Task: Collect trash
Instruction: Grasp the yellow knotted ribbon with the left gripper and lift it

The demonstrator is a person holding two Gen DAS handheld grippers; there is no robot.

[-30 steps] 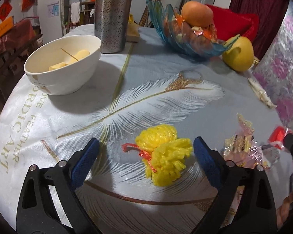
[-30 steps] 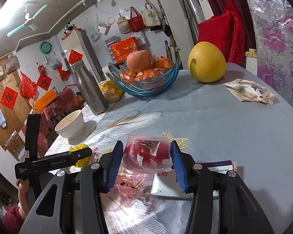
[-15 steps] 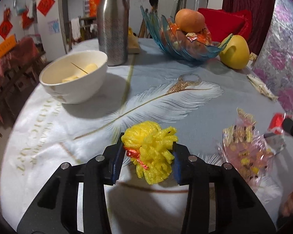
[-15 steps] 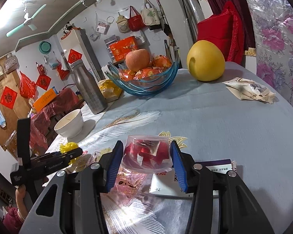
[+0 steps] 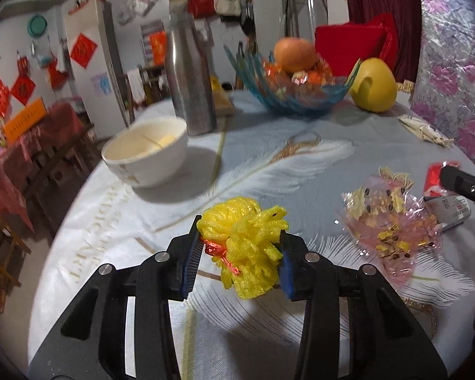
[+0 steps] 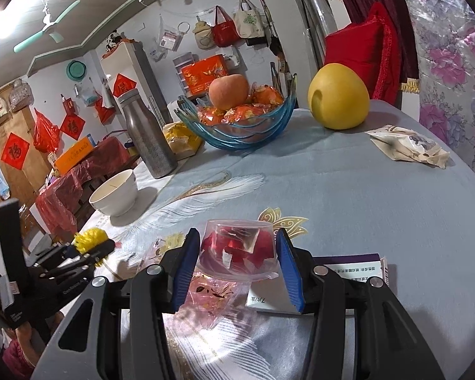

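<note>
My left gripper [image 5: 237, 253] is shut on a crumpled yellow foam fruit net [image 5: 247, 240] with a red tie, held above the feather-print tablecloth [image 5: 300, 164]. The same net [image 6: 90, 237] shows at the left of the right wrist view. My right gripper [image 6: 237, 262] is shut on an upturned clear plastic cup [image 6: 237, 250] with red scraps inside. A pink cellophane wrapper [image 5: 392, 231] lies on the cloth to the right of the net, and under the cup [image 6: 209, 291]. A white and purple box [image 6: 342, 275] lies beside it. A crumpled beige packet [image 6: 408, 145] rests at the far right.
A white bowl [image 5: 145, 152] sits at the left, with a steel bottle [image 5: 190, 79] behind it. A blue glass fruit bowl [image 5: 288, 91] and a yellow pomelo [image 5: 375, 85] stand at the back. The table edge curves close at the left.
The left gripper closed on the yellow net and lifted it off the cloth. The right gripper kept still with the cup.
</note>
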